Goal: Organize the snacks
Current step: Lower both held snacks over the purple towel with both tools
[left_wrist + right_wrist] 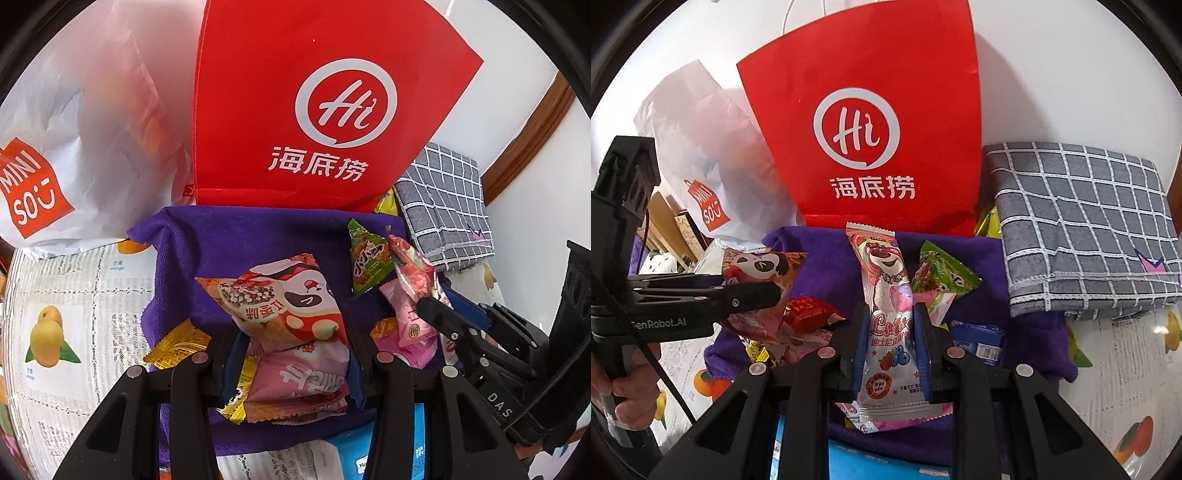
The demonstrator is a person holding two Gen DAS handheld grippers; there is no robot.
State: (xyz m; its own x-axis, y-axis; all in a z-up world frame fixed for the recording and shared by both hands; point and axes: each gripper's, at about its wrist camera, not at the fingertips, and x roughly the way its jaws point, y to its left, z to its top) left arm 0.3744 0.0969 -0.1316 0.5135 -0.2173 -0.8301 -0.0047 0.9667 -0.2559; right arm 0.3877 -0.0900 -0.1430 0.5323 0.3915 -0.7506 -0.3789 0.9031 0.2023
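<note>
**Both grippers loaded over the purple towel**

Left gripper (291,354): jaws closed on the panda snack bag (284,306), pads pressing its two sides. The bag sticks forward past the fingertips, over the middle of the purple towel (221,236). A pink packet (306,384) lies beneath it, between the fingers; whether it is clamped too is hard to tell from this angle.

Right gripper (886,332): jaws nearly closed on the long Lotso pack (884,295), gripped around its lower middle. The pack stands upright, its top edge reaching toward the base of the red bag (871,122).

On the towel near the Lotso pack: a green triangular packet (942,277) just to its right, a red candy (805,310) to its left, a blue wrapper (979,336) at lower right. A gold wrapper (177,347) overhangs the towel's left edge beside the left gripper.

Edges: the red bag stands along the towel's far edge, a white Miniso bag (74,155) leaning at its left. A folded grey checked cloth (1082,229) covers the towel's right far corner. The fruit-print tablecloth (66,295) lies open to the left of the towel, and also on the right, in front of the checked cloth. The two grippers are close together, side by side, over the towel.
</note>
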